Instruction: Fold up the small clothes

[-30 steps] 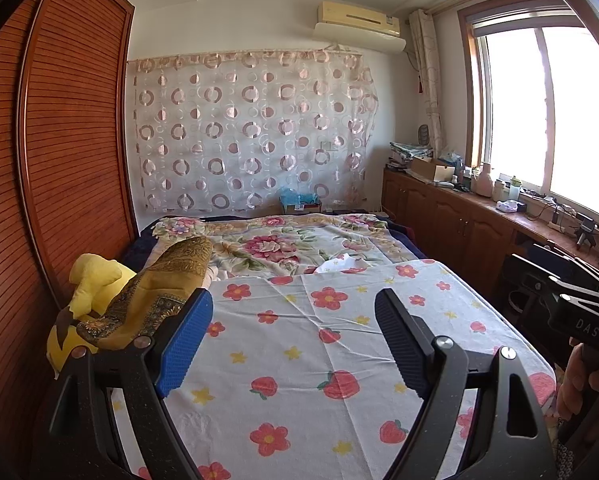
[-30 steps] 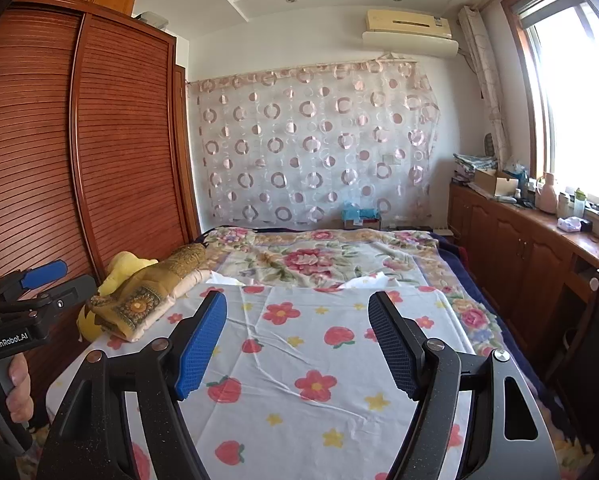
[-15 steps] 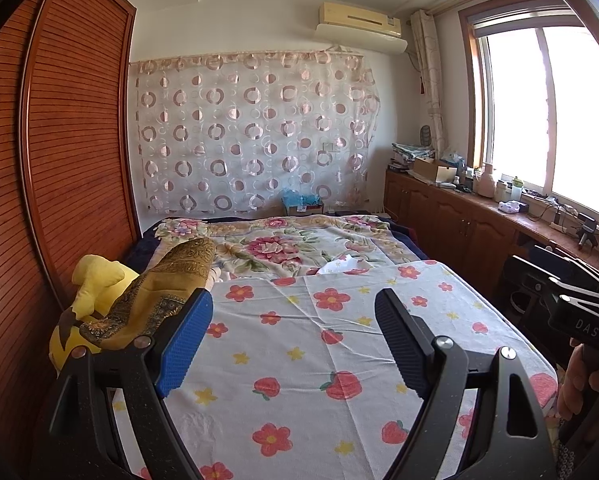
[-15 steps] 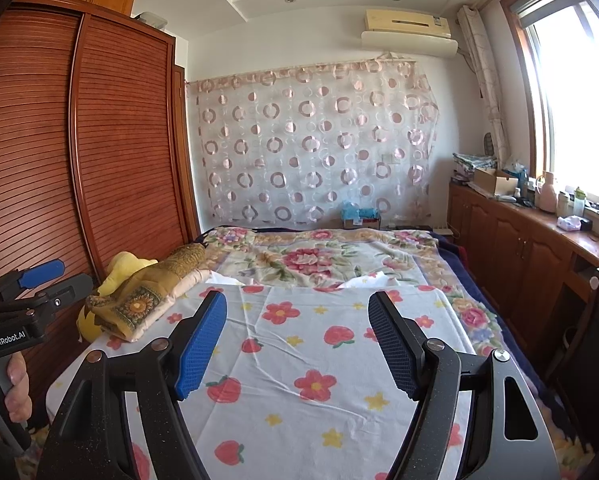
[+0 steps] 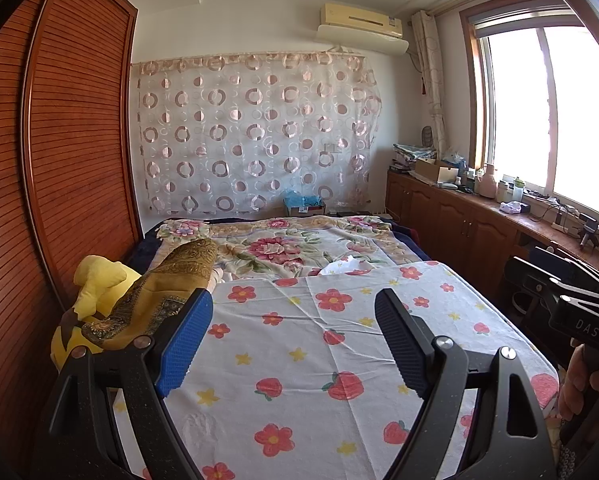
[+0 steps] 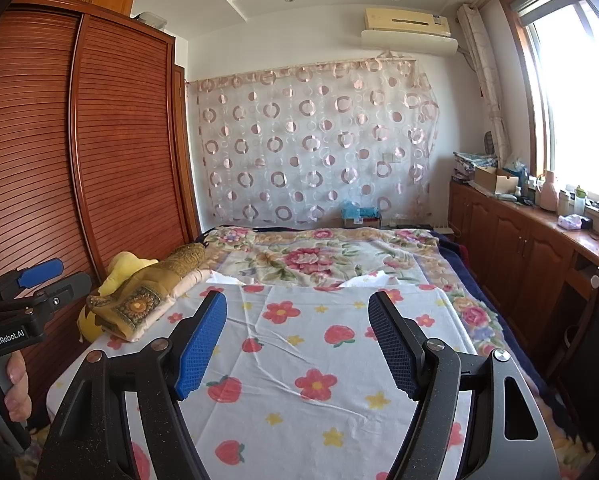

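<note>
Left wrist view: left gripper [image 5: 293,346] and right gripper [image 6: 297,346], both with jaws wide and nothing between them, over a bed.
Sheet [image 5: 299,344], white with red flowers and strawberries, spread flat over the near half of the bed; floral blanket [image 5: 283,246] over the far half. Small white cloth [image 5: 341,267] at the sheet's far edge, on the blanket. Brown pillow [image 5: 155,296] and yellow toy [image 5: 97,284] at the bed's left edge, beside the wardrobe [image 5: 59,160].
</note>
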Demonstrator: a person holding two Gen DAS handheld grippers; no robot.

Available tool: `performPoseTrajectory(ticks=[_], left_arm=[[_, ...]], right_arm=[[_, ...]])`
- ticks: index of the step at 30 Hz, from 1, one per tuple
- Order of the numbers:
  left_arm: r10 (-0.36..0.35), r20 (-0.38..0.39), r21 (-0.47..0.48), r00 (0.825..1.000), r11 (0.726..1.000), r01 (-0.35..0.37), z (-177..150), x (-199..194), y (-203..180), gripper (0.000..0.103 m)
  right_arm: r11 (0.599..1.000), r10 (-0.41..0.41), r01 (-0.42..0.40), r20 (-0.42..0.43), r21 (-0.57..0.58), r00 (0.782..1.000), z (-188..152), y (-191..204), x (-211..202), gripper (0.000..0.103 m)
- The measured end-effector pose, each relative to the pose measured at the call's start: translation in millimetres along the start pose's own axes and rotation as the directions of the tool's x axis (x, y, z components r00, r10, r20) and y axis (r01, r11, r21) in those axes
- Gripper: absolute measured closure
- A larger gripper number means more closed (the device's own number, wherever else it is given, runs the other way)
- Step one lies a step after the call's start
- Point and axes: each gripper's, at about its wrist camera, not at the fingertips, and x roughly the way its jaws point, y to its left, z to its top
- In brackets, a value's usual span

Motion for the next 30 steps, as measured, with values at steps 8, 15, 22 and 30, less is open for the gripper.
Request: performPoseTrajectory(ticks=[8, 15, 22, 30], left_arm=[[-0.001, 0.001, 0.001, 1.000, 1.000, 0.001, -0.5, 0.0, -0.2, 0.019], [-0.001, 0.001, 0.000, 1.000, 1.000, 0.001, -1.0, -0.2, 0.3, 0.019], [0.000, 0.002, 0.001, 1.000, 1.000, 0.000, -1.8, 0.0, -0.5, 0.019], [-0.002, 0.002, 0.001, 1.000, 1.000, 0.002, -2.6, -0.1, -0.2, 0.019]], right_arm=[[1.000, -0.001, 0.001, 0.000, -0.002, 1.000, 0.0, -1.9, -0.6, 0.028], [1.000, 0.000, 0.000, -0.001, -0.004, 1.000, -0.3, -3.7, -0.6, 0.028], [1.000, 0.005, -0.005, 0.001, -0.007, 1.000, -1.1, -6.0, -0.9, 0.028], [1.000, 0.005, -0.005, 0.000, -0.006, 1.000, -1.1, -9.4, -0.9, 0.028]])
